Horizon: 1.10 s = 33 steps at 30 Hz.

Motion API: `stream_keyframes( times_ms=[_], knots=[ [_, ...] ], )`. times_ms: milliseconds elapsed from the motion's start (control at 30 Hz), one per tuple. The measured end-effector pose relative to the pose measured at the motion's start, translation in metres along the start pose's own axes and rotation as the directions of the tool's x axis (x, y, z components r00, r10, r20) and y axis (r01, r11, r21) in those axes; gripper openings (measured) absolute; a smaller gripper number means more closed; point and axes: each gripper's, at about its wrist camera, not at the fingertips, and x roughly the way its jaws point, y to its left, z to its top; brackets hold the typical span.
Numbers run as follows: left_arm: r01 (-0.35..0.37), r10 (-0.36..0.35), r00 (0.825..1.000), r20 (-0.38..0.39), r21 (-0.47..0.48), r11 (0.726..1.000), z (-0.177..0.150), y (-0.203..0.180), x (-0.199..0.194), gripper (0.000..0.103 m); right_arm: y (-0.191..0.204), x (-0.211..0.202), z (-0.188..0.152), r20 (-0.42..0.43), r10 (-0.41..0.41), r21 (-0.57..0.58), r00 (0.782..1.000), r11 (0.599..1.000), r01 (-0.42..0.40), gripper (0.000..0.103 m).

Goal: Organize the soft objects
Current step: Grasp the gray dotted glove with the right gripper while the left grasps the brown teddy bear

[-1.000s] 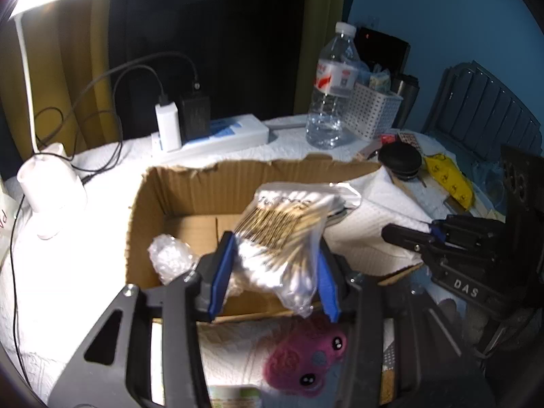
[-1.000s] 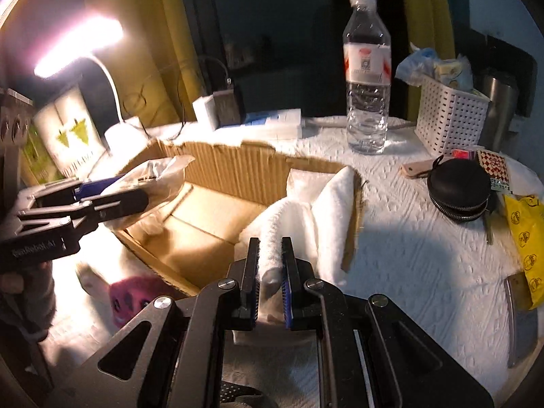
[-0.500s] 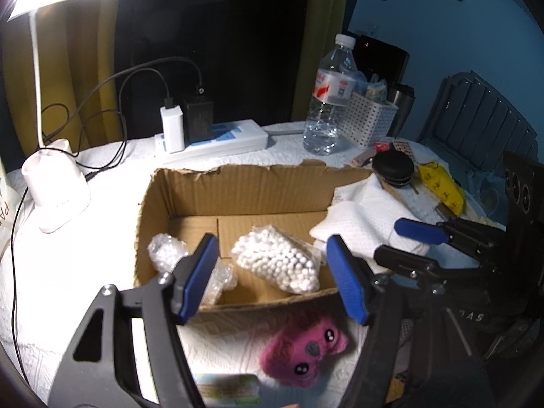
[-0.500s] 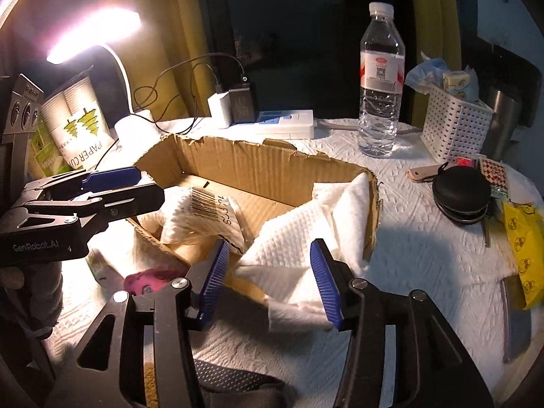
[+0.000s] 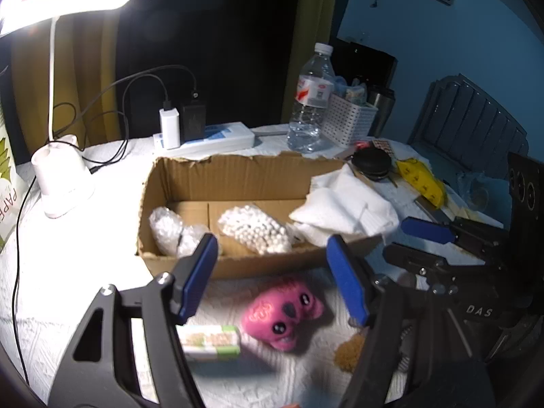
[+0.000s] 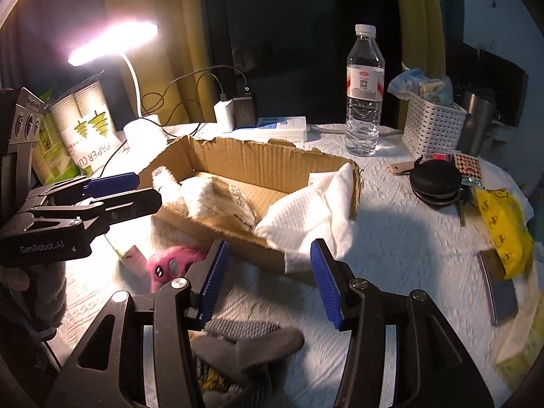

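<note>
now both jaws gape empty, swab bag (image 5: 253,229) and towel (image 6: 299,217) dropped in box (image 5: 238,173).

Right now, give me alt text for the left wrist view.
The left gripper hangs open and empty before a cardboard box holding cotton swabs, bubble wrap and a white towel. A pink plush toy lies outside.

Black gripper (image 6: 267,273) frames, blue ribbed pads (image 6: 212,280), silver screws, "GenRobot.AI" lettering.

Matt corrugated cardboard box (image 5: 238,176); fuzzy pink plush toy (image 5: 284,312); quilted white towel (image 6: 299,217).
</note>
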Motion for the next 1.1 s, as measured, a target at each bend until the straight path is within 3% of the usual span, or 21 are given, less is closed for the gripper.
stream_keyframes(
  times_ms=[333, 433, 967, 1100],
  knots=[
    [0.011, -0.011, 1.0, 0.009, 0.018, 1.0, -0.018, -0.011, -0.019, 0.069, 0.011, -0.021, -0.023, 0.004, -0.01, 0.008, 1.0, 1.0, 0.01, 0.053],
    [0.005, -0.005, 1.0, 0.007, 0.013, 1.0, -0.025, -0.01, -0.023, 0.082, 0.013, -0.024, -0.03, 0.002, -0.009, 0.011, 1.0, 1.0, 0.009, 0.053],
    [-0.014, 0.018, 0.998, -0.066, 0.067, 0.998, -0.061, -0.03, -0.018, 0.083, -0.002, -0.006, -0.081, -0.059, 0.009, 0.11, 0.998, 0.994, -0.002, 0.053],
    [-0.017, 0.024, 0.996, -0.082, 0.082, 0.996, -0.064, -0.041, -0.014, 0.083, -0.012, -0.007, -0.091, -0.064, 0.046, 0.158, 0.997, 0.987, -0.036, 0.053]
  ],
)
